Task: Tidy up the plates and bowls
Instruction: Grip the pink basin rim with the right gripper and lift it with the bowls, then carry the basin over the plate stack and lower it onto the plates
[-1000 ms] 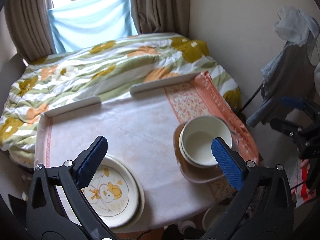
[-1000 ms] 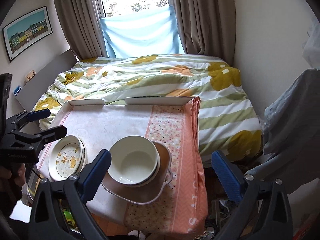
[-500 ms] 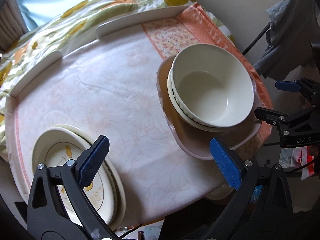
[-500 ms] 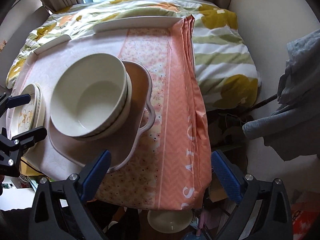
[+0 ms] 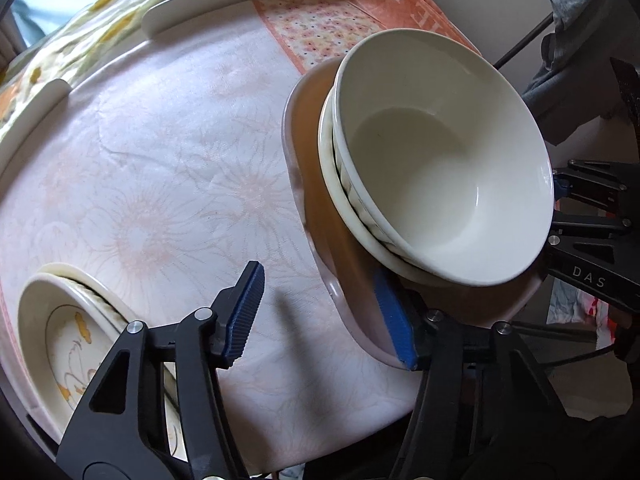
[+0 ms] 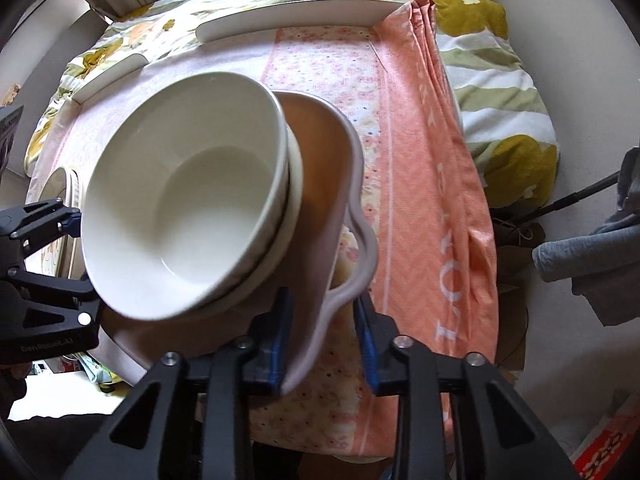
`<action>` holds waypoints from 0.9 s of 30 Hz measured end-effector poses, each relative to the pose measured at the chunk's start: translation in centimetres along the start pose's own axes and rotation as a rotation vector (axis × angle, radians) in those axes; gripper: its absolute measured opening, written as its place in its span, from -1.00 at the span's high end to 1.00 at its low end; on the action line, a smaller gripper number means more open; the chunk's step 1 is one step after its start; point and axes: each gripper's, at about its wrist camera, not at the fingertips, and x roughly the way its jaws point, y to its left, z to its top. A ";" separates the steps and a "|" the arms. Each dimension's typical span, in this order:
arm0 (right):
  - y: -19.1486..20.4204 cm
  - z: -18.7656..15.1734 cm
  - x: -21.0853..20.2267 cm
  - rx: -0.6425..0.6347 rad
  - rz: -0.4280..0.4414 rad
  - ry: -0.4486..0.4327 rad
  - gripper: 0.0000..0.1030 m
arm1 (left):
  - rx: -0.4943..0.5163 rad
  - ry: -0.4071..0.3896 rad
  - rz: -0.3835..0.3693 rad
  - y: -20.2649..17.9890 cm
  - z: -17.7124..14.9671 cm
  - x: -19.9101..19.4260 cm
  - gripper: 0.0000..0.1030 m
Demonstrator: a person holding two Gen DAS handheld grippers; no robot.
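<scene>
Two nested white bowls (image 5: 440,160) sit in a brown dish with a pale rim (image 5: 320,216). They also show in the right wrist view (image 6: 188,208), in the same dish (image 6: 320,168). My left gripper (image 5: 320,316) is open; its jaws straddle the dish's near left rim, one inside and one outside. My right gripper (image 6: 324,336) is partly closed; its jaws straddle the dish's near rim beside the handle (image 6: 360,256). I cannot tell whether the pads touch. Stacked duck-print plates (image 5: 60,344) lie at the table's near left.
The table wears a pale floral cloth (image 5: 160,184) and an orange runner (image 6: 424,168) that hangs off the right side. White rails (image 6: 288,14) edge the far side, with a bed quilt (image 6: 500,92) beyond. Grey clothes (image 6: 592,264) hang at the right.
Both grippers have dropped and moved in to the dish, from well above the table to its near rim. Both have narrowed, the right one far more.
</scene>
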 end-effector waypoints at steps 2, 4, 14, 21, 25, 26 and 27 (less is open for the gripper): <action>0.2 0.1 0.4 0.001 0.012 0.000 0.65 | -0.001 0.003 -0.016 -0.1 0.0 0.5 0.14; 0.3 0.1 0.8 0.005 0.032 -0.004 0.72 | 0.008 0.003 -0.030 -0.6 0.2 0.8 0.47; 0.9 0.1 0.6 0.011 0.065 -0.076 0.75 | 0.045 -0.058 -0.023 -1.6 0.3 1.2 0.76; 1.2 0.7 0.2 0.002 0.072 -0.109 0.75 | 0.011 -0.090 0.005 -1.0 0.4 -0.1 0.77; 1.5 1.1 -0.5 -0.013 0.081 -0.136 0.75 | 0.007 -0.120 0.034 -0.6 0.4 -1.6 0.77; 1.7 1.2 -0.8 -0.019 0.083 -0.142 0.75 | 0.002 -0.129 0.042 -0.5 0.4 -2.2 0.77; 1.9 1.4 -1.2 -0.025 0.085 -0.149 0.75 | -0.003 -0.137 0.049 -0.4 0.4 -2.8 0.77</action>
